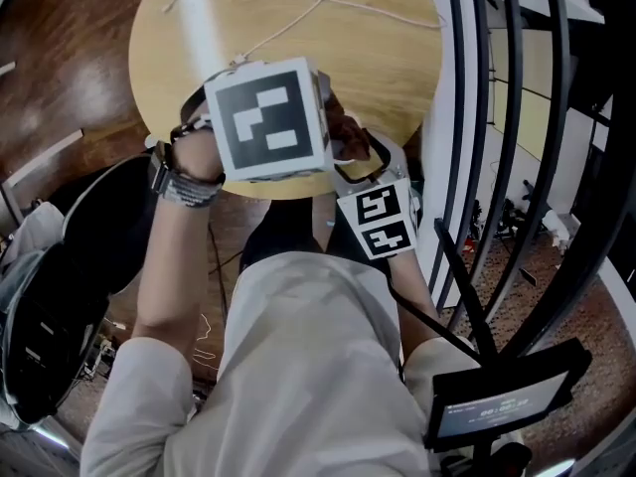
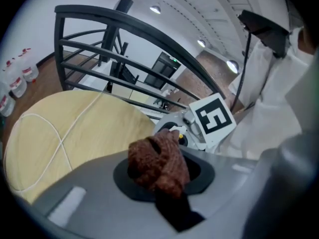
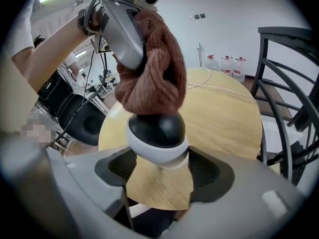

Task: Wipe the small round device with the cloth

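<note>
The small round device [image 3: 157, 131], black on top and white below, sits between the jaws of my right gripper [image 3: 158, 153], held in the air over the near edge of the round wooden table [image 3: 224, 118]. My left gripper [image 3: 142, 49] comes in from above, shut on a bunched reddish-brown cloth [image 3: 154, 68] that rests on the device's top. In the left gripper view the cloth [image 2: 157, 158] fills the jaws, with the right gripper [image 2: 182, 131] just beyond. From the head view the cloth [image 1: 346, 127] peeks out beside the left gripper's marker cube; the device is hidden.
A white cable [image 1: 298, 13] loops across the table [image 1: 199, 28]. A black metal railing [image 1: 497, 117] stands close on the right. A black chair [image 1: 60, 296] is at the left, and a small dark screen on a stand [image 1: 507, 400] at the lower right.
</note>
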Available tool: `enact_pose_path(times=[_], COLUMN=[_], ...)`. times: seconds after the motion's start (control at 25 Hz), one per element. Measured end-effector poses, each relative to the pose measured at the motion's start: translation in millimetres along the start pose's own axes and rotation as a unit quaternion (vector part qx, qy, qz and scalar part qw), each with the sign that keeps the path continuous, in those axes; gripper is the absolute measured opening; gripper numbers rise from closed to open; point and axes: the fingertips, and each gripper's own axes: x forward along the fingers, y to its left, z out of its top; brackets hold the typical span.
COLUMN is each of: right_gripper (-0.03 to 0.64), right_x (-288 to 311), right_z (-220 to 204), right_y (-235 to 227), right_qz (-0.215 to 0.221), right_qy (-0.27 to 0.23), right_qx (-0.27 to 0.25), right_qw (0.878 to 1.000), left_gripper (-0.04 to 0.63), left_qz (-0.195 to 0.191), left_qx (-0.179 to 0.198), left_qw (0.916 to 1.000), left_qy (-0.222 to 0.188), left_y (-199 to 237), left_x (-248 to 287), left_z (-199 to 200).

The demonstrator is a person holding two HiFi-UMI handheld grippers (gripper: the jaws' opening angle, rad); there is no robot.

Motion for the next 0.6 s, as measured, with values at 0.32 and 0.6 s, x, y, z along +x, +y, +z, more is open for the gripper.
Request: enact_pose_path(times=[0.32,0.6], right_gripper=[0.319,0.321], right_x=[-1.3,-3.5], right_z=[-1.9,-0.7], right_y=[8.3,18.6], right_qz=[0.008,0.013], right_qy=[0.023,0.020], right_qx=[-0.107,-0.111], right_qw=[0.994,0.994], left_gripper=[0.086,0.086], left_qz=[0.002,0.004], left_qx=[0.009,0.003], left_qw=[0.9953,0.9906], left_qy=[0.097,0.137], left_y=[-6.1,10.6], left_x=[27.3,32.7], left_z=[-16.8,-29.9])
